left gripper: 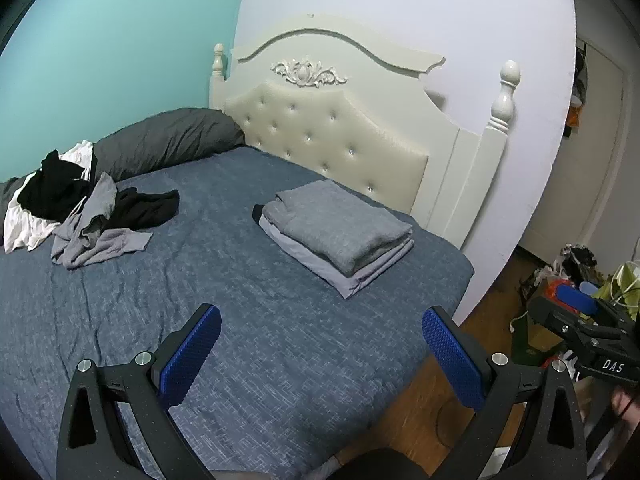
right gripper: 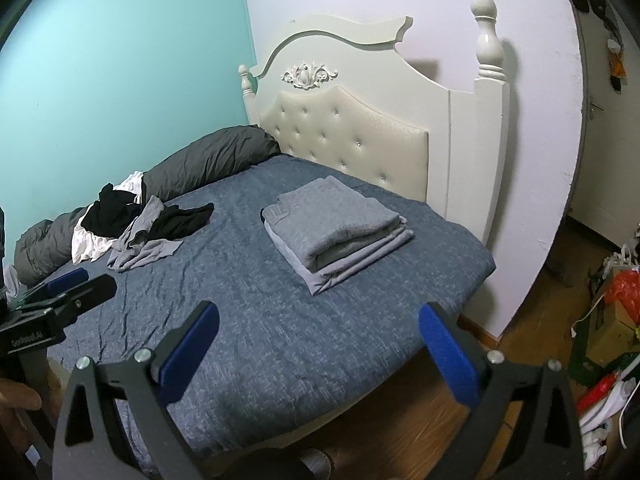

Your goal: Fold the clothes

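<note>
The left gripper [left gripper: 322,344] hangs above the foot end of the bed [left gripper: 248,352], its blue-padded fingers [left gripper: 192,356] spread wide with nothing between them; the right gripper [right gripper: 320,344] hangs beside it over the same end, near the bed's right corner, its fingers [right gripper: 448,356] likewise parted and empty. In the left wrist view the right gripper shows at the right edge, off the mattress and over the wooden floor [left gripper: 420,412]; in the right wrist view the left gripper shows at the left edge, held by a hand [right gripper: 18,400].

A stack of folded grey clothes [left gripper: 340,228] lies on the blue bedspread near the headboard [left gripper: 332,128], toward the bed's right edge; the top piece is a thick grey garment, with paler grey layers under it. Well apart from it, at the bed's left edge, sits a loose heap of unfolded clothes [left gripper: 84,208]: black, white and grey pieces tangled together, a grey one spilling onto the spread; the heap touches a dark grey pillow [left gripper: 168,140] that runs along the teal wall [left gripper: 112,48] toward the headboard. Clutter of bags [right gripper: 616,320] lies on the floor to the right of the bed.
</note>
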